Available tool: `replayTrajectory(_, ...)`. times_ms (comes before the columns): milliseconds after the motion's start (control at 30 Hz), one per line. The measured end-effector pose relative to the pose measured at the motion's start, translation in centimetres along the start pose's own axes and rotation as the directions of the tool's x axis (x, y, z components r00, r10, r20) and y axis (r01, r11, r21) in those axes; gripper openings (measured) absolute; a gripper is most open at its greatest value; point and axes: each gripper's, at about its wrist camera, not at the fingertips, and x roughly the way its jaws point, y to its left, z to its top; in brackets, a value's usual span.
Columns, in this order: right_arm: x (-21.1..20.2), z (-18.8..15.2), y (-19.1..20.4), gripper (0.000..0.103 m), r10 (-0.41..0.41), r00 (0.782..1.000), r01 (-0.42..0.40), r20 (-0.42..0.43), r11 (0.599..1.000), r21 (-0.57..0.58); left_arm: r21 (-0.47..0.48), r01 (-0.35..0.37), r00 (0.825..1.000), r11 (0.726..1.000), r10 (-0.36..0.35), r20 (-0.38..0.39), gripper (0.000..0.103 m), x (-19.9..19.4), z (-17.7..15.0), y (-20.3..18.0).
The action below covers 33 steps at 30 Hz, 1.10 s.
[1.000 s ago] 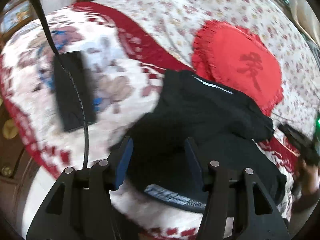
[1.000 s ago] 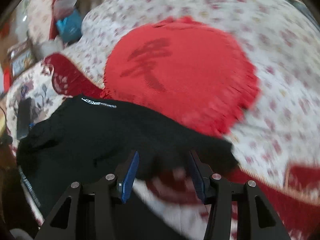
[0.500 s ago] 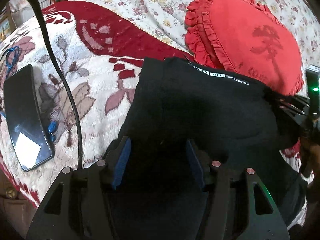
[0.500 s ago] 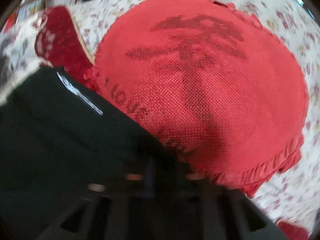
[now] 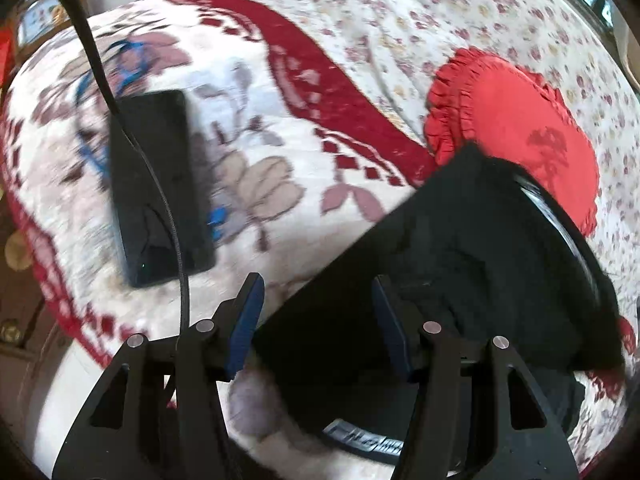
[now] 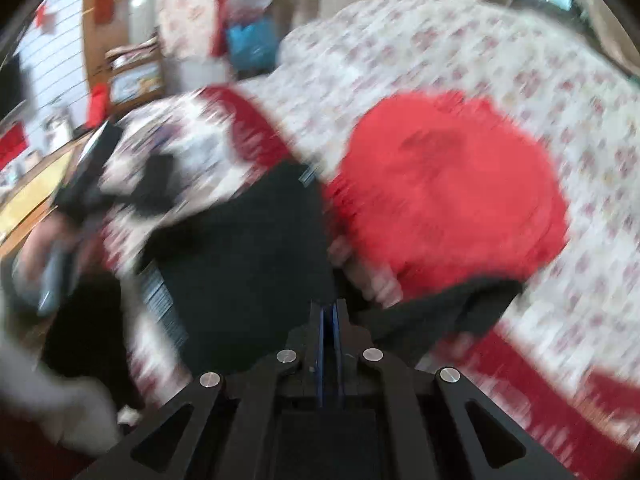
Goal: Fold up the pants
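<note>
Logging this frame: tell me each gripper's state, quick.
Left gripper: open, black pants edge between its pads, not pinched.
Right gripper: shut; whether it holds pants fabric cannot be told.

Soft daylight; heavy motion blur in right view, fisheye edges dark.

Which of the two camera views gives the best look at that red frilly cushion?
The left wrist view: the red cushion is sharp there, ruffled edge and dark motif visible, black pants overlapping its lower edge. In the right wrist view it is larger but a motion-blurred red blob.
</note>
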Motion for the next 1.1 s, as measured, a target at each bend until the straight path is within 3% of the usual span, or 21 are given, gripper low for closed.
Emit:
replayTrajectory(67, 1.2, -3.9, 2.3, 0.004, 0.089, 0.993, -0.087, -0.079, 0.996, 0.032, 0.0, 0.005, 1.0, 1.0, -0.005, 0.001, 0.056, -0.7, -0.5, 0.2)
replayTrajectory(133, 3.8, -7.0, 3.8, 0.004, 0.114, 0.977, -0.106, -0.18, 0.993, 0.056, 0.012, 0.009, 1.0, 1.0, -0.009, 0.005, 0.056, -1.2, -0.8, 0.0)
replayTrajectory(200, 5.3, -8.5, 4.1, 0.007, 0.106, 0.964, -0.091, -0.244, 0.993, 0.069, 0.019, 0.026, 1.0, 0.999, -0.026, -0.002, 0.056, -1.5, -1.1, -0.5)
replayTrajectory(267, 5.0, -7.8, 3.8, 0.012, 0.114, 0.966, -0.096, -0.232, 0.992, 0.085, 0.027, 0.05, 0.999, 0.998, -0.05, -0.012, 0.056, -1.8, -1.4, -0.8)
replayTrajectory(333, 3.4, -6.0, 3.2, 0.035, 0.168, 0.976, -0.149, -0.142, 0.98, 0.134, 0.033, 0.07, 0.997, 0.997, -0.069, -0.021, 0.056, -1.8, -1.5, -1.2)
replayTrajectory(367, 2.6, -4.9, 3.0, 0.059, 0.189, 0.978, -0.173, -0.089, 0.971, 0.162, 0.027, 0.079, 0.997, 0.996, -0.079, -0.027, 0.056, -1.8, -1.6, -1.2)
replayTrajectory(400, 2.2, -4.1, 2.9, 0.071, 0.197, 0.979, -0.186, -0.048, 0.966, 0.179, 0.02, 0.083, 0.996, 0.996, -0.083, -0.031, 0.056, -1.8, -1.7, -1.0)
replayTrajectory(467, 2.3, -2.4, 3.9, 0.071, 0.212, 0.977, -0.212, 0.015, 0.963, 0.168, -0.02, 0.117, 0.992, 0.993, -0.117, -0.04, 0.056, -1.7, -1.8, 0.0)
replayTrajectory(633, 5.1, 0.3, 5.7, 0.071, 0.183, 0.983, -0.183, 0.013, 0.978, 0.099, -0.066, 0.14, 0.988, 0.988, -0.144, -0.061, 0.058, -2.0, -2.2, 2.7)
replayTrajectory(767, 6.8, 2.2, 1.8, 0.071, 0.086, 0.996, -0.088, 0.019, 0.977, 0.193, -0.054, 0.167, 0.985, 0.984, -0.169, -0.034, 0.066, -2.8, -1.6, 3.2)
replayTrajectory(833, 7.5, 3.0, -0.9, 0.071, 0.058, 0.998, -0.061, 0.019, 0.961, 0.268, -0.075, 0.189, 0.982, 0.979, -0.19, -0.007, 0.079, -2.9, -1.2, 3.5)
replayTrajectory(933, 9.4, 3.9, -4.5, 0.071, -0.003, 0.999, 0.014, -0.034, 0.946, 0.325, -0.094, 0.183, 0.983, 0.979, -0.185, -0.006, 0.082, -2.1, -0.6, 3.6)
replayTrajectory(1067, 11.2, 3.9, -5.7, 0.071, 0.042, 0.995, -0.011, -0.086, 0.943, 0.333, -0.044, 0.183, 0.983, 0.982, -0.184, -0.02, 0.082, -0.9, -0.4, 1.7)
replayTrajectory(1100, 11.6, 3.8, -5.7, 0.065, 0.052, 0.994, -0.019, -0.092, 0.946, 0.325, -0.033, 0.186, 0.982, 0.982, -0.187, -0.023, 0.082, -0.6, -0.4, 1.2)
